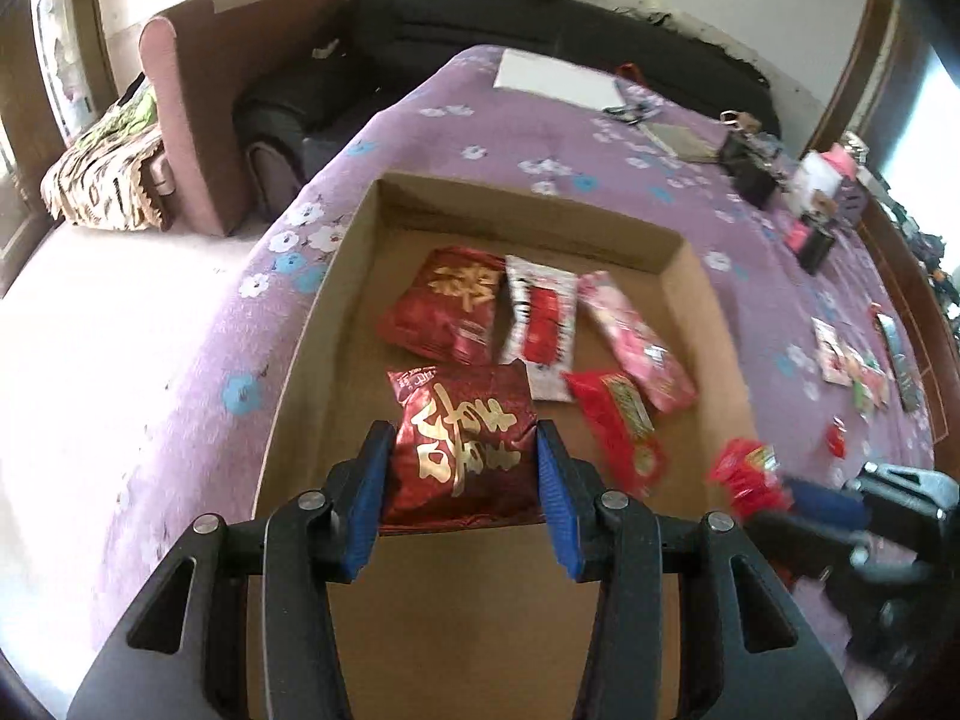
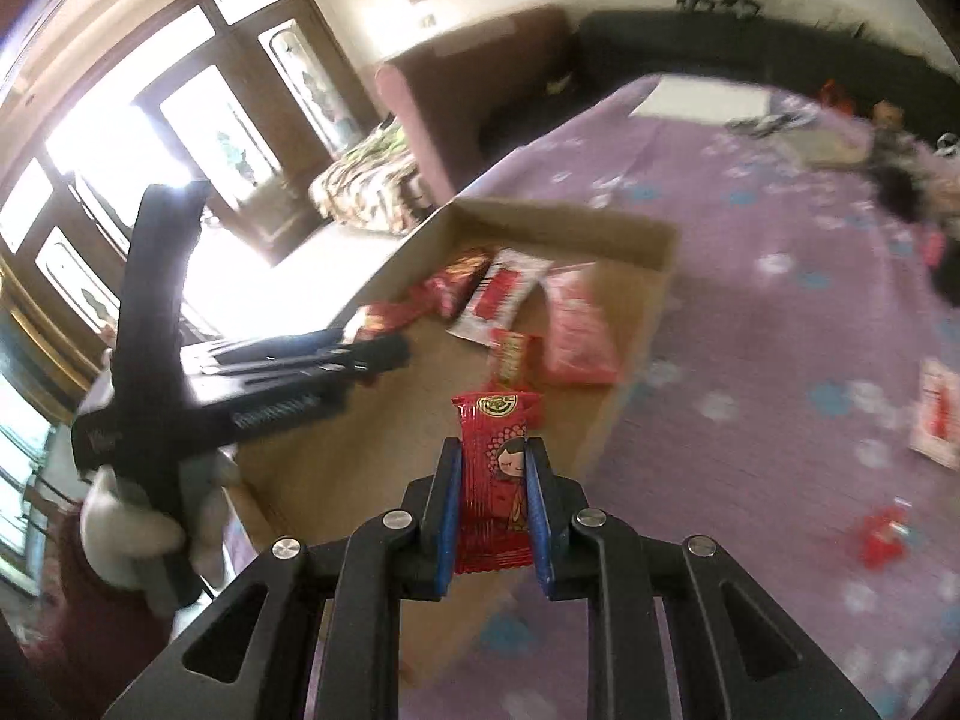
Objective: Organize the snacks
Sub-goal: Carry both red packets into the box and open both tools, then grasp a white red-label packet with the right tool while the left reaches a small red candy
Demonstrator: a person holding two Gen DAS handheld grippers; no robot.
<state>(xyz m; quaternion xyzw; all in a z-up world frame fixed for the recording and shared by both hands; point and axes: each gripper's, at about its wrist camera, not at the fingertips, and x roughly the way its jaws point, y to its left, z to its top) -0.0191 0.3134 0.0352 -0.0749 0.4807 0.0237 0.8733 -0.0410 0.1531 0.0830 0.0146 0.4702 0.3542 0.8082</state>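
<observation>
Over cardboard box (image 1: 312, 360): left tongs (image 1: 465, 480) clamp red-gold packet (image 1: 468, 450); right tongs (image 2: 495, 510) clamp red candy (image 2: 495, 480).

Tablecloth (image 1: 540, 138): purple with white and blue flowers; box (image 1: 336, 324): plain brown; held packet (image 1: 465, 450): red with gold characters.

Box (image 1: 336, 324) on table (image 1: 540, 138); five snack packets (image 1: 543, 324) inside; sofa (image 1: 420, 42) behind table.
</observation>
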